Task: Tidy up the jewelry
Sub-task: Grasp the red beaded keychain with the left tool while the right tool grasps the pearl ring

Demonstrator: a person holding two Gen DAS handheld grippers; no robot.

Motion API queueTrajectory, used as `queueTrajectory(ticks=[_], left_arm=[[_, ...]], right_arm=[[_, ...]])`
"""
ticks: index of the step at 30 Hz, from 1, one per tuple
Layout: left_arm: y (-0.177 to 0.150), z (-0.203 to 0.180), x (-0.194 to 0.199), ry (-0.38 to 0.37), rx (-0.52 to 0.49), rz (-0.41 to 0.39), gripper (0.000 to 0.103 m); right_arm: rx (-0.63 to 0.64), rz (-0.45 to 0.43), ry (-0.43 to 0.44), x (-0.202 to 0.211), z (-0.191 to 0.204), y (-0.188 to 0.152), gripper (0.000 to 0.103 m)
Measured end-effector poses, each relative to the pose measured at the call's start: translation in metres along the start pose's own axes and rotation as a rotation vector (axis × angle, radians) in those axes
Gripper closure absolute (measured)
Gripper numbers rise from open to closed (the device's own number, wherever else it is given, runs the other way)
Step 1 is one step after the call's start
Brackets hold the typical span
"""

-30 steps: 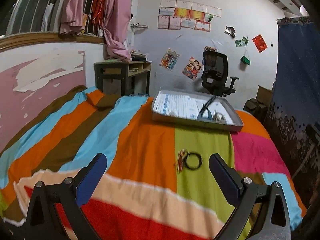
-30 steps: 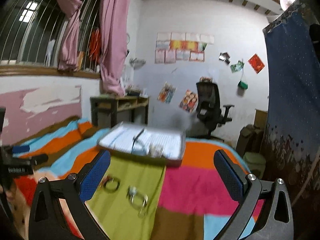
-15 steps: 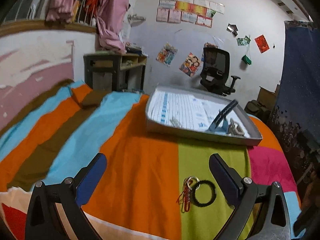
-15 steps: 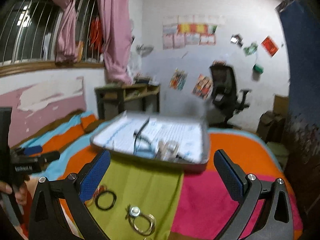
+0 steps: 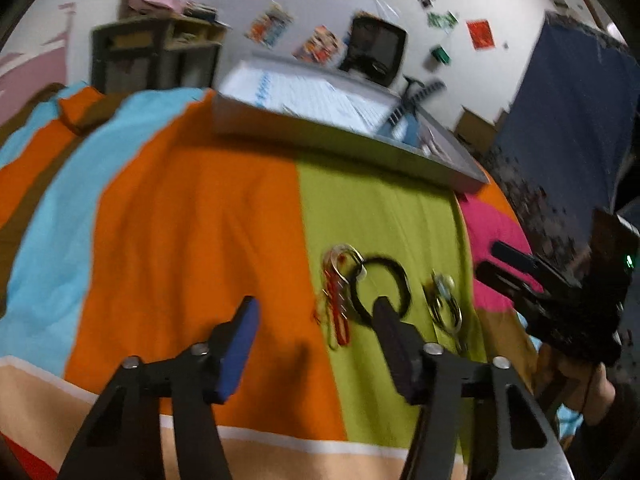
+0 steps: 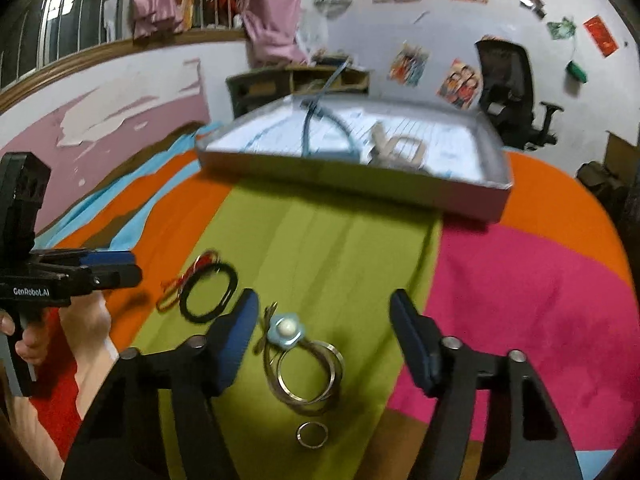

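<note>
The right claw (image 6: 322,320), jaws apart and empty, straddles the silver bangles (image 6: 306,372) on the bed (image 6: 328,240). The left claw (image 5: 314,320), also spread, sits beside the black ring (image 5: 382,290).

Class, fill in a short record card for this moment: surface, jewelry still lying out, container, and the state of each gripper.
surface: striped bedspread, jewelry on its green stripe
black ring: flat on the green, red cord piece touching its left side
silver bangles: stacked, pale blue flower charm at their top
small ring: alone, nearest the camera
tray: behind the jewelry, already holding items
left gripper: open, nothing held
right gripper: open, bangles between its fingers
</note>
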State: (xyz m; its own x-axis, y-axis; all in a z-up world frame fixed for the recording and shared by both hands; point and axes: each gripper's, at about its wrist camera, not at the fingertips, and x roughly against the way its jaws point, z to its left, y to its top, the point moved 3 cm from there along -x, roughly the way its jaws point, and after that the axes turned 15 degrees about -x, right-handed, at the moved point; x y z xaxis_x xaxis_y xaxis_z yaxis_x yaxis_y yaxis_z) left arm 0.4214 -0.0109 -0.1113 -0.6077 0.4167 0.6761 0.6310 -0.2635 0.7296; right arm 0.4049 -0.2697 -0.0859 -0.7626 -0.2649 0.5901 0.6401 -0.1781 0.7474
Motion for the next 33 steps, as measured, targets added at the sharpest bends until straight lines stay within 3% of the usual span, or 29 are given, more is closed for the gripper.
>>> queueTrajectory(ticks=[6,12,14,17,18,24,33], left_arm=[[-0.007,-0.015,-0.021,-0.067,-0.033,0.059,0.066],[-0.015,-0.017,-0.033,-0.076,-0.033,0.103,0.079],[-0.016,-0.016,-0.036,-0.089,-0.025,0.106,0.088],[-0.015,-0.011,-0.037,-0.108,0.012,0.098,0.091],[-0.015,-0.009,-0.036,-0.113,0.024,0.093,0.093],[-0.013,-0.003,-0.029,-0.106,0.063,0.075,0.098],[-0.015,-0.003,0.019,-0.046,0.089,0.061,0.098]], right_arm=[[0.041,0.07,0.03,-0.02,0.015,-0.011,0.058],[0.063,0.131,0.024,-0.032,0.024,-0.021,0.058],[0.058,0.144,0.028,-0.035,0.024,-0.021,0.065],[0.041,0.15,0.03,-0.035,0.023,-0.022,0.071],[0.036,0.149,0.03,-0.035,0.023,-0.022,0.079],[0.013,0.128,0.056,-0.028,0.021,-0.018,0.08],[-0.107,0.014,0.17,0.007,0.003,0.012,0.08]])
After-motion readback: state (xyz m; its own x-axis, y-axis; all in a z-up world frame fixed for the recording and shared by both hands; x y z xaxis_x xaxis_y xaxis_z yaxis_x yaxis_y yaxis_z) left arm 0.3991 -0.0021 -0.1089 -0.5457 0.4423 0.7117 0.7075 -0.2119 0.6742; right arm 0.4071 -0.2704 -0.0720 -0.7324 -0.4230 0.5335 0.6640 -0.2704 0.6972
